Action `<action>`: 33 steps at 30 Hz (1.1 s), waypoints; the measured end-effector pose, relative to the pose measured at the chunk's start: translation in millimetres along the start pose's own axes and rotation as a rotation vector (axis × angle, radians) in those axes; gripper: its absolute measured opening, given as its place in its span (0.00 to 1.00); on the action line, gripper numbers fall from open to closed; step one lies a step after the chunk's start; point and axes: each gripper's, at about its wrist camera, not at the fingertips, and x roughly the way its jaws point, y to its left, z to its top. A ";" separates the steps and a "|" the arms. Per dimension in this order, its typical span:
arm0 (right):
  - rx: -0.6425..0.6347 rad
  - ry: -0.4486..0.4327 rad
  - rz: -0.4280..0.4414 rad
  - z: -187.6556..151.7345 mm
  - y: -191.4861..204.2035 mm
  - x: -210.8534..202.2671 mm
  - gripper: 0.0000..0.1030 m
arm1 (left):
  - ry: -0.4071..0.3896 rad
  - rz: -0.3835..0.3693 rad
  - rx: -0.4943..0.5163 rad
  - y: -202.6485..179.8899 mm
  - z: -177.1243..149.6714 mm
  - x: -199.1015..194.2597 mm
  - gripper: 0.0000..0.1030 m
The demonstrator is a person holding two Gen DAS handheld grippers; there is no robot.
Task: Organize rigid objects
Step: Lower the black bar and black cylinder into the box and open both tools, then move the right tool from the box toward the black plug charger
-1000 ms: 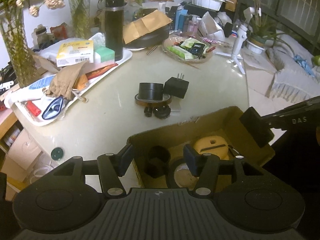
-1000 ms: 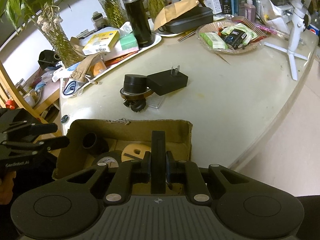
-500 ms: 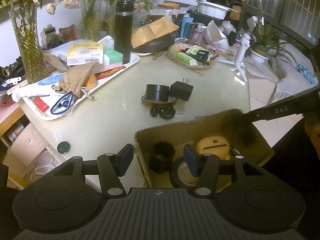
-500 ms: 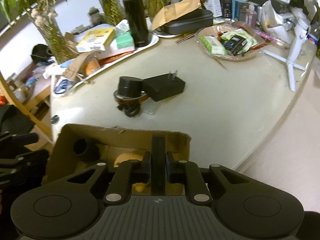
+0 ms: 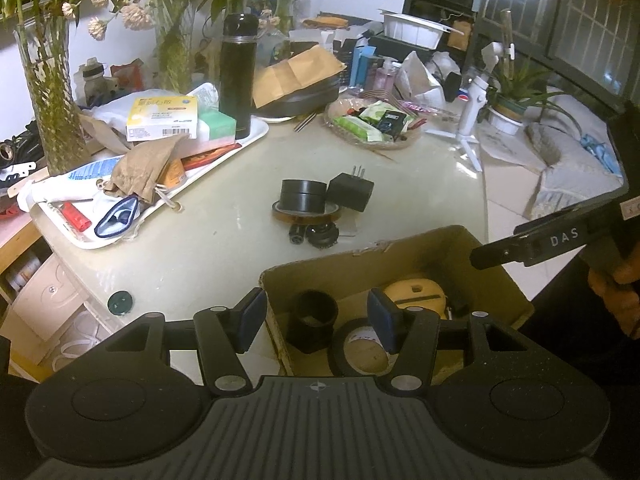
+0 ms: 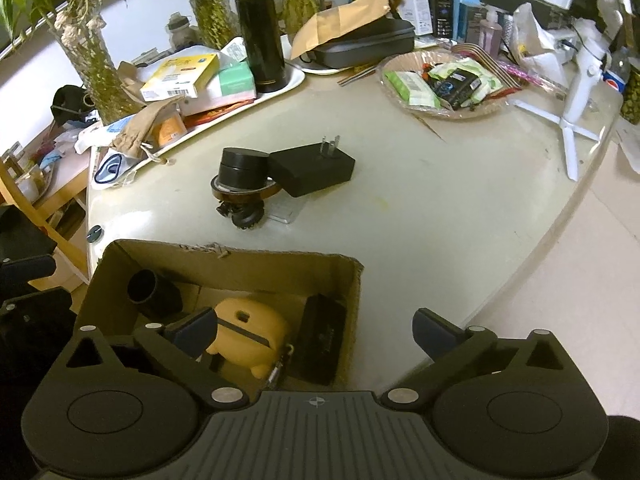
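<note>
Box under both grippers; loose items lie ahead on the table.
Left wrist view: left gripper (image 5: 316, 322) half open, straddling the cardboard box (image 5: 496, 276) wall without pinching it; black adapter (image 5: 351, 191) straight ahead.
Right wrist view: right gripper (image 6: 316, 330) jaws opening wide, holding nothing, over the box; adapter long axis runs crosswise, about equally far from both.

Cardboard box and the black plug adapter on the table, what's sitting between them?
Between the cardboard box and the plug adapter, only small black knobs and bare table; clearest in the right wrist view.
</note>
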 end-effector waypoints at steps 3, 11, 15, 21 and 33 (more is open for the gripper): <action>0.008 0.001 0.002 -2.2 -3.5 -0.5 1.00 | 0.000 0.002 0.002 0.6 0.5 0.1 0.54; 0.009 -0.007 0.006 -3.4 -4.1 -1.5 1.00 | -0.011 0.013 0.031 -0.2 1.2 -0.9 0.54; 0.008 -0.010 0.006 -2.6 -3.8 -1.5 1.00 | -0.010 0.021 0.031 -0.4 1.8 -0.7 0.54; 0.010 -0.009 0.008 -1.4 -4.6 -1.0 1.00 | -0.005 0.030 0.033 1.2 3.1 0.4 0.54; -0.016 -0.023 0.019 5.7 -5.7 3.8 1.00 | -0.016 0.021 0.038 4.0 6.7 2.4 0.54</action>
